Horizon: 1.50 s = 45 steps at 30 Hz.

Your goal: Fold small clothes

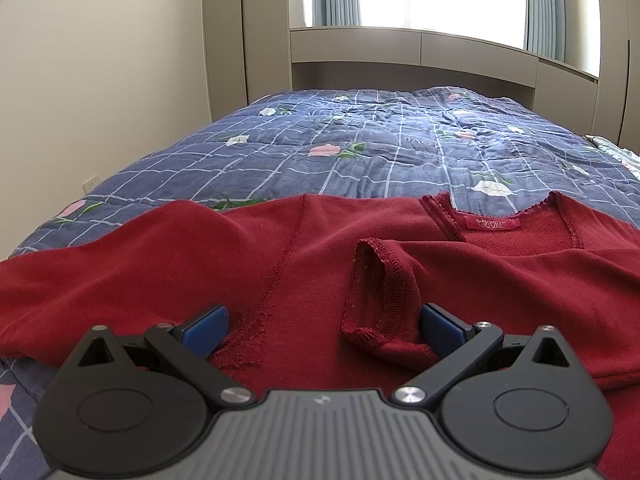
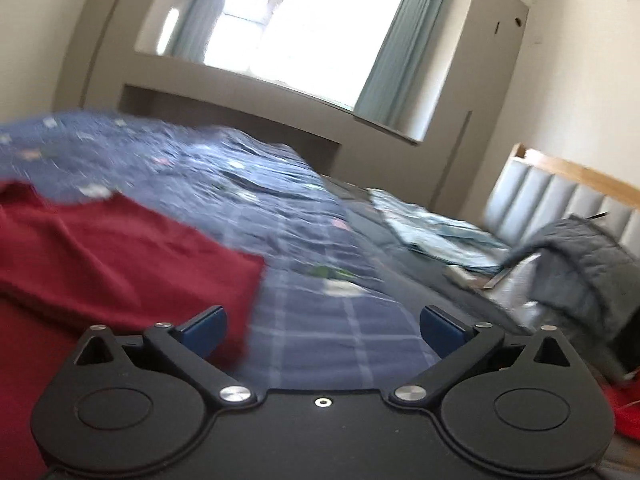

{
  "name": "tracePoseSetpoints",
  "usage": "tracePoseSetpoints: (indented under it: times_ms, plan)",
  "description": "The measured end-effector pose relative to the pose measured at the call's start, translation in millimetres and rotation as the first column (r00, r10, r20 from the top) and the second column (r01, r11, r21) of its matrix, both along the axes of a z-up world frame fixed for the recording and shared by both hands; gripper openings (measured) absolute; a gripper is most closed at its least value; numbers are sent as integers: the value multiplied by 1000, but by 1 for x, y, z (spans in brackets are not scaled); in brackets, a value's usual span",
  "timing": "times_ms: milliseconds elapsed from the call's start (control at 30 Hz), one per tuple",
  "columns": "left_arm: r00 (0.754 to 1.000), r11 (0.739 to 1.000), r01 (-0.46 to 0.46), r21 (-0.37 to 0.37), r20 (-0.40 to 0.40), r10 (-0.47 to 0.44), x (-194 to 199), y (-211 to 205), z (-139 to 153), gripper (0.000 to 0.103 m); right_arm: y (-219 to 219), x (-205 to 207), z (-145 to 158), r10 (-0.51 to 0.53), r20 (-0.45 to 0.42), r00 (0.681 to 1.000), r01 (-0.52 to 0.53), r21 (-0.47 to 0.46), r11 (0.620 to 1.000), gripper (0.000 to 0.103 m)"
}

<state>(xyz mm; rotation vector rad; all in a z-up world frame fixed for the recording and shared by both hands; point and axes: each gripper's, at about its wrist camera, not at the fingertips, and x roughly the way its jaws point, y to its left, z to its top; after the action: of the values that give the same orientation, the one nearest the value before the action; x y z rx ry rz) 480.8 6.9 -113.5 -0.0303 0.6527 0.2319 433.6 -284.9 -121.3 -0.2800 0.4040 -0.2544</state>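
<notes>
Both the left gripper (image 1: 324, 330) and right gripper (image 2: 323, 330) hang spread apart over the dark red knit top (image 1: 312, 248), its 1 sleeve cuff (image 1: 378, 292) folded in; next likely comes pinching a side.

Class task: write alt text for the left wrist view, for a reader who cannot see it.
The open left gripper hovers over a dark red top spread on a blue checked floral quilt, a sleeve cuff folded onto it between the blue fingertips.
</notes>
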Motion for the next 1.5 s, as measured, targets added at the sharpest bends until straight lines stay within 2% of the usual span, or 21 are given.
tracePoseSetpoints:
  times_ms: [67,167,200,300,400,500,600,733,900,967,1067,1167,1333,1433,1500]
  plan:
    - [1000,1000,0,-1,0,0,0,0,0,103,5,14,0,19,-33,999,-19,6,1000,102]
    - [1000,1000,1,-1,1,-1,0,1,0,103,9,30,-17,-37,-134,990,30,-51,998,102]
    - [1000,1000,1,-1,1,-1,0,1,0,103,6,31,-20,-40,-143,989,36,-29,999,102]
    - [1000,1000,1,1,2,-1,1,0,0,103,3,30,-21,-57,-139,989,56,-12,998,102]
    - [1000,1000,2,1,0,-2,1,1,1,103,9,29,-25,-57,-141,988,52,-37,998,102]
    - [1000,999,25,-28,-9,-26,0,7,9,103,9,25,-16,-43,-112,993,39,-38,999,102]
    - [999,997,24,-77,-29,-26,-9,20,30,103,11,6,4,13,-71,997,-11,20,1000,102]
    - [999,985,-38,-168,-29,33,-36,57,59,103,31,-19,22,125,-83,989,-118,88,989,102]
    - [983,966,-185,-181,-44,180,-80,131,68,103,76,-50,31,306,-127,944,-284,165,945,102]
    - [964,950,-266,-161,-60,260,-96,167,67,103,95,-61,29,373,-150,916,-343,197,919,102]
    - [927,919,-374,-124,-78,367,-116,216,63,103,125,-77,24,438,-167,884,-405,196,893,102]
    - [881,874,-472,-113,-97,463,-131,262,56,103,149,-91,17,460,-174,871,-430,186,884,102]
    - [815,789,-578,-207,-102,570,-150,317,37,103,160,-94,3,434,-209,876,-385,236,892,102]
    - [798,759,-591,-273,-63,599,-153,334,30,103,164,-93,-4,422,-230,877,-373,225,900,102]
    - [793,749,-589,-303,-40,608,-152,342,28,102,163,-91,-6,422,-236,875,-372,230,899,102]
